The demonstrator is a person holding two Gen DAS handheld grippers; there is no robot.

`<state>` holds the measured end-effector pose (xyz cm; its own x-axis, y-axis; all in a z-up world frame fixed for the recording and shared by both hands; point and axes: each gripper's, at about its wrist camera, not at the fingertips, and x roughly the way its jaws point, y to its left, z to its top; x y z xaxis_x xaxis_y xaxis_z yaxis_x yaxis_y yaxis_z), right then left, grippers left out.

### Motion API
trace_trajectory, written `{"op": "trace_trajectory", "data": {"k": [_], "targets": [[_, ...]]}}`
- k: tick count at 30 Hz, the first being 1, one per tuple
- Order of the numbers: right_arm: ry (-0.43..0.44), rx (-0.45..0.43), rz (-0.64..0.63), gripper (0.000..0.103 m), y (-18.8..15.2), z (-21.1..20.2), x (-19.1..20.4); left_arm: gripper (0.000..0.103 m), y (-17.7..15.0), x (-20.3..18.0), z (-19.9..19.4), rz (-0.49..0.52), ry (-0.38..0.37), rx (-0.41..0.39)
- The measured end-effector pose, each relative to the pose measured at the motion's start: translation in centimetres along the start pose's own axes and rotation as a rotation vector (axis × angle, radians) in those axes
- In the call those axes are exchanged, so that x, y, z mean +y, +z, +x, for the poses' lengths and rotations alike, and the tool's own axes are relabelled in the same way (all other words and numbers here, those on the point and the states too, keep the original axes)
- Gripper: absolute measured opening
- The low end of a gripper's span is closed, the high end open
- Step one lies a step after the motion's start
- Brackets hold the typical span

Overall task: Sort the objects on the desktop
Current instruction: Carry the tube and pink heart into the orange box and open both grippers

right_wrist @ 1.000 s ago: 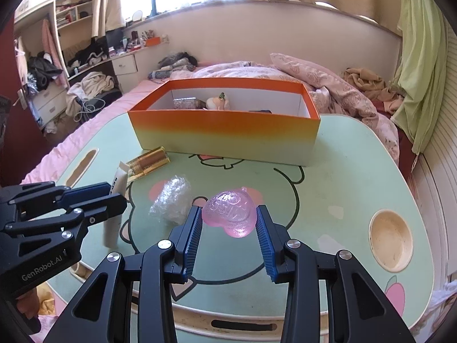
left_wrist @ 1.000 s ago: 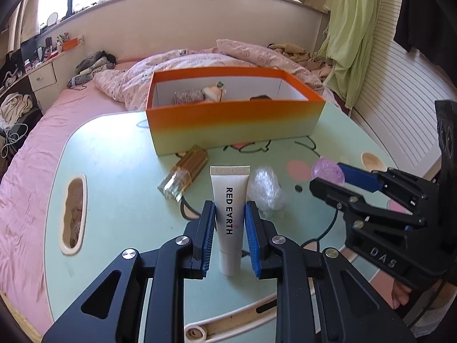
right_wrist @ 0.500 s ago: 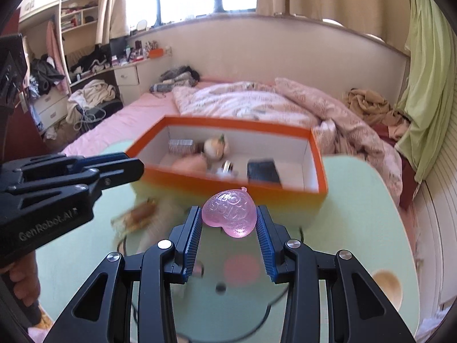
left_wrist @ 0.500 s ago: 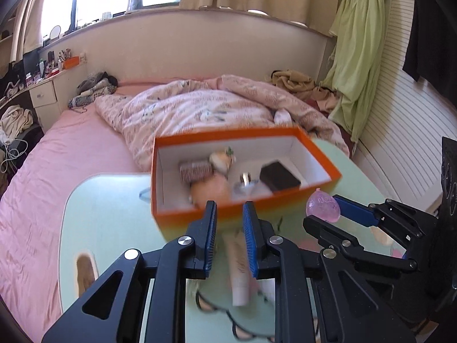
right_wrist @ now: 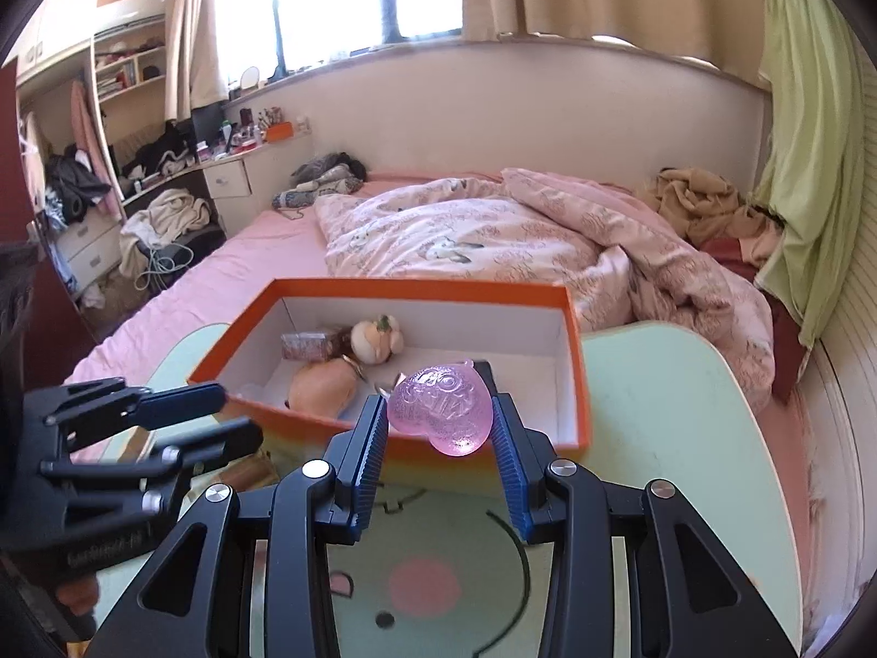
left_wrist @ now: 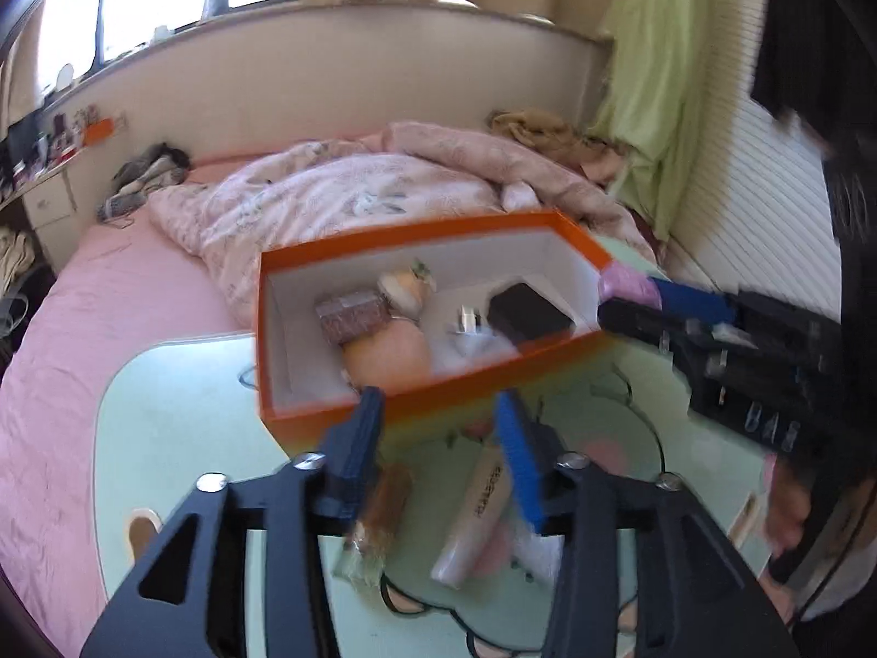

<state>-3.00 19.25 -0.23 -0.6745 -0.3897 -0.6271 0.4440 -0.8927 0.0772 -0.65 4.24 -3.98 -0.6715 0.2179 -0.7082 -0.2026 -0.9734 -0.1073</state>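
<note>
My right gripper (right_wrist: 438, 427) is shut on a pink translucent heart-shaped toy (right_wrist: 441, 414) and holds it in the air just before the near wall of the orange box (right_wrist: 575, 362). The box holds a plush doll (right_wrist: 378, 337), a peach toy (right_wrist: 323, 386), a patterned block (right_wrist: 309, 345) and a black case (left_wrist: 529, 312). My left gripper (left_wrist: 438, 444) is open and empty above the table, in front of the box. A white cream tube (left_wrist: 474, 515) and an amber bottle (left_wrist: 383, 510) lie on the table beneath it.
The green cartoon-print table (right_wrist: 685, 438) has a round hole near its right side. A pink bed with a rumpled quilt (right_wrist: 493, 236) lies behind the table. A green curtain (right_wrist: 811, 137) hangs at the right. A cluttered desk and shelves stand at the far left.
Both grippers rose and moved forward toward the box. My left gripper opened wider and the cream tube that lay between its fingers now lies below it. The right still holds the heart.
</note>
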Motion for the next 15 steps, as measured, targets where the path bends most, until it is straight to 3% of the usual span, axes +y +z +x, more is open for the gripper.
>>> {"op": "trace_trajectory", "data": {"k": [4, 7, 11, 15], "targets": [[-0.005, 0.002, 0.021, 0.037, -0.9, -0.8, -0.7, 0.046, -1.5, -1.1, -0.7, 0.0, -0.044, -0.011], [-0.003, 0.01, 0.035, 0.037, -1.4, -1.1, -1.2, 0.044, -2.7, -2.0, -0.1, 0.021, -0.047, 0.038], [0.018, 0.016, 0.057, 0.037, -2.2, -1.5, -1.4, 0.023, -3.0, -1.6, 0.8, -0.012, -0.035, 0.054], [0.029, 0.019, 0.058, 0.037, -2.9, -2.0, -1.1, 0.023, -3.0, -1.7, 1.4, 0.0, -0.029, 0.084]]}}
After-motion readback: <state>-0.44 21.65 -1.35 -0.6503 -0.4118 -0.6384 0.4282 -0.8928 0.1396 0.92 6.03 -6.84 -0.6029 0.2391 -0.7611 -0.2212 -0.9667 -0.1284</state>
